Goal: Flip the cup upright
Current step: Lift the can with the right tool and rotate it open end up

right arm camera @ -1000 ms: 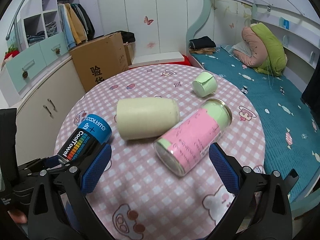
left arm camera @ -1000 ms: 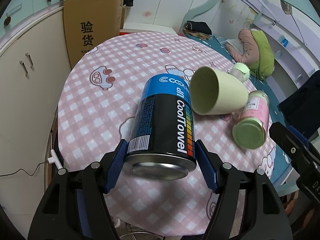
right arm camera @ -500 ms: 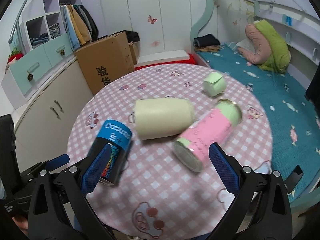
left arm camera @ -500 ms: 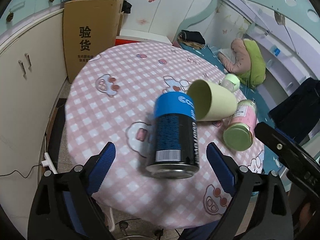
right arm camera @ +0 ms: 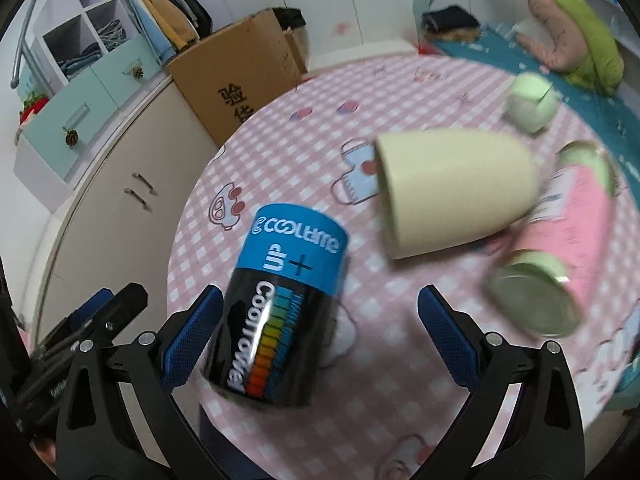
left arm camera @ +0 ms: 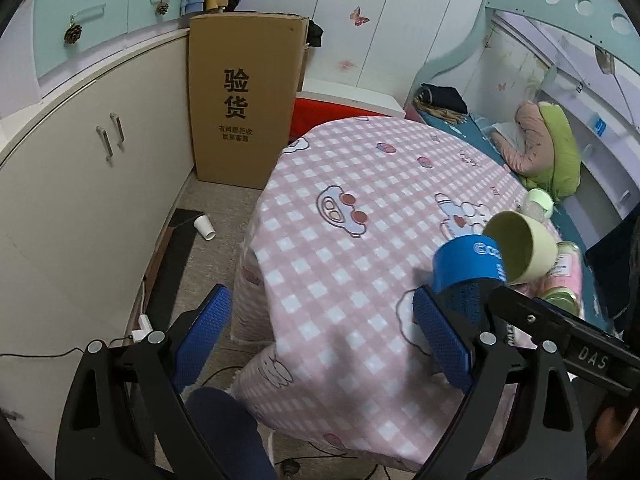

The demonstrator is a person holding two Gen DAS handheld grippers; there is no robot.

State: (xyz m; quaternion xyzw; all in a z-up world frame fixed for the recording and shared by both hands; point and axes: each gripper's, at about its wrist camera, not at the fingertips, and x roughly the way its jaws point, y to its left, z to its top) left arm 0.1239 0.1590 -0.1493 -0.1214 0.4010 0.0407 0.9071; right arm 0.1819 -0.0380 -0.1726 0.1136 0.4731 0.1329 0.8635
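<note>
Left jaws now off cup.

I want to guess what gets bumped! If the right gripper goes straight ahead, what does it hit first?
Probably the black and blue can. It stands just ahead of the open right gripper, toward its left finger. The pale cup lies on its side farther back. The picture is blurry, so depth is uncertain.

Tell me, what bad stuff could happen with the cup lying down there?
The cream cup lies on its side among the blue-and-black can and the pink can, so grabbing it could send either rolling. The blue-and-black can sits close to the table edge and might drop off. The right gripper looks open beside it.
</note>
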